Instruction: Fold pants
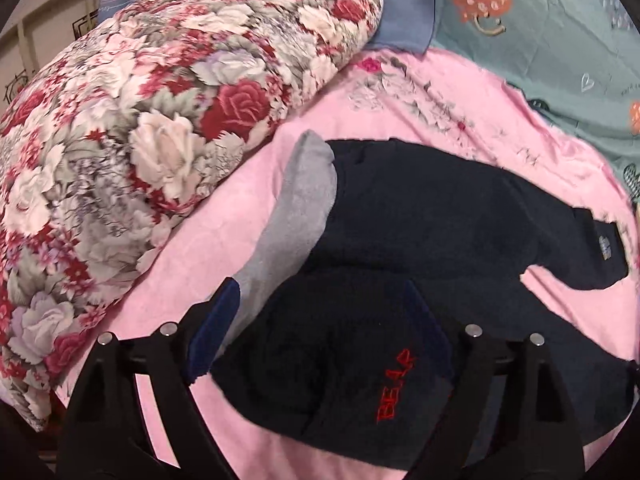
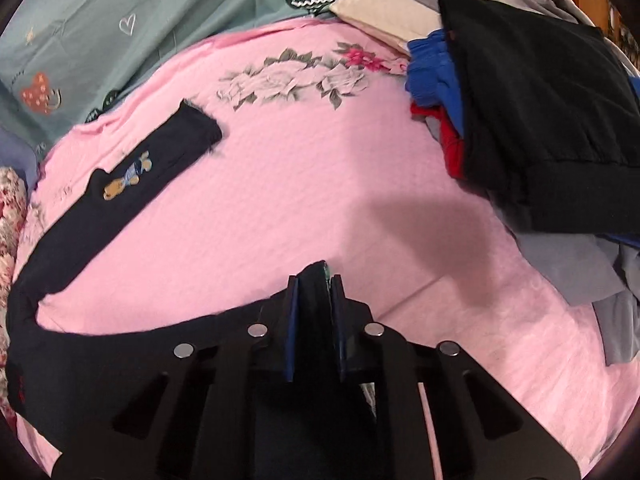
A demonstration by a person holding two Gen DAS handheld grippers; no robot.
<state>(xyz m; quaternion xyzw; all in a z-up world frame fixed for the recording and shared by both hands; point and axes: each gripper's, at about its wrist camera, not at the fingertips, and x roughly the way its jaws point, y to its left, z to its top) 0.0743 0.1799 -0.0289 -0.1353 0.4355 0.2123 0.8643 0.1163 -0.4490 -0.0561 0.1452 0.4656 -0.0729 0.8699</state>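
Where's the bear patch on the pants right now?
Right wrist view, left side: the bear patch sits on the pants leg lying on the pink sheet, near its cuff.

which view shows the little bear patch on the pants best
The right wrist view: the bear patch lies unobstructed on the far leg of the navy pants, well lit against the pink sheet. The left wrist view shows it only as a small, unclear patch near the leg's end.
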